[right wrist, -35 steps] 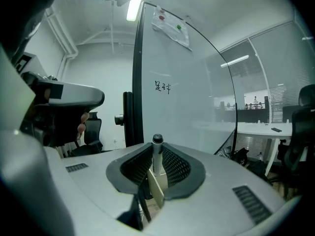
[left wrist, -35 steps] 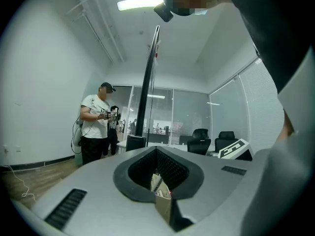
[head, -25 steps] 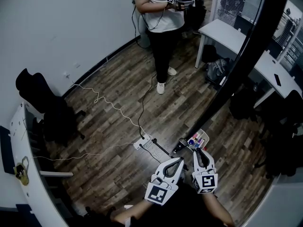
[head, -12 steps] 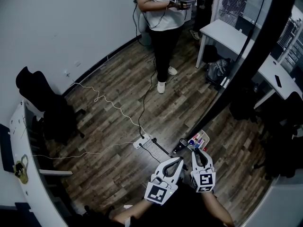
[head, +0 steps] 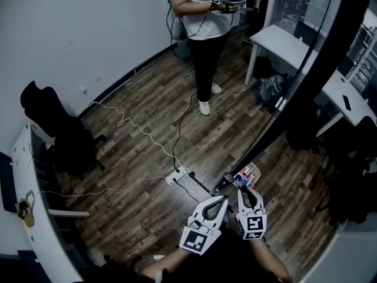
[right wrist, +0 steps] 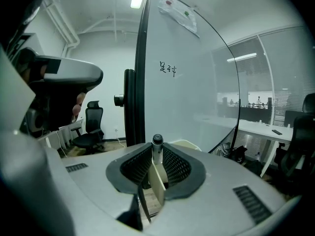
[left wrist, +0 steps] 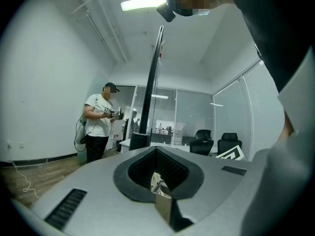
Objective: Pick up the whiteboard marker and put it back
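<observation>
Hardly budging, the right gripper (head: 248, 193) had drifted only a touch leftward, jaws clamped on the upright whiteboard marker (right wrist: 157, 150), dark cap up, facing the whiteboard (right wrist: 197, 92). The left gripper (head: 220, 202) hung just beside it, jaws pressed together on nothing, near the marker tray (head: 247, 174).

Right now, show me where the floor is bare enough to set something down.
Bare floor lies between the person's shoes and the whiteboard; another patch runs between the white cable and the wall. It is crowded around the power strip, its cables and the tray.
</observation>
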Demonstrator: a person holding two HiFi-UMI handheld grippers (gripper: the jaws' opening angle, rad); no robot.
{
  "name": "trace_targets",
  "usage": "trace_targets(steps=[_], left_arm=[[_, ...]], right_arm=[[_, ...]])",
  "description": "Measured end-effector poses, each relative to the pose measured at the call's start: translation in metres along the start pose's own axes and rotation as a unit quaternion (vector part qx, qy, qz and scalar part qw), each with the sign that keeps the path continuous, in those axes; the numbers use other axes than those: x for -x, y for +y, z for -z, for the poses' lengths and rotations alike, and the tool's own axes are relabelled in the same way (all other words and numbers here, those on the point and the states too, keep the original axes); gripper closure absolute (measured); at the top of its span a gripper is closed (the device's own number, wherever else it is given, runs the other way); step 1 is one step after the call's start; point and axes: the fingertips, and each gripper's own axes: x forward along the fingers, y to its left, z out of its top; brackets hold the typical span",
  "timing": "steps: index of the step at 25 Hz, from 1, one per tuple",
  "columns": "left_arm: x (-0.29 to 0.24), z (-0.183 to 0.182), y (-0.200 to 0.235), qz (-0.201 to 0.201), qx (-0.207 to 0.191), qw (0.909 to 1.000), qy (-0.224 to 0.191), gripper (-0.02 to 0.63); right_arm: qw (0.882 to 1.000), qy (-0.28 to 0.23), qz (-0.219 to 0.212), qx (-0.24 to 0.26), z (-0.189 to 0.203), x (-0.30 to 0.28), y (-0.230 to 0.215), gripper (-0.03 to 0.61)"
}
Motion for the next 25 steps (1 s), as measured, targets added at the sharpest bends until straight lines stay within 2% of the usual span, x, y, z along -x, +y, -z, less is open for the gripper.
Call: trace_targets(steps=[25], left_arm=[[-0.001,0.001,-0.01,0.007,0.004,1.0,-0.005,0.606]], right_arm=[[1.0,-0.023,0.009,-0.004,-0.008,0.018,-0.007,0.502]])
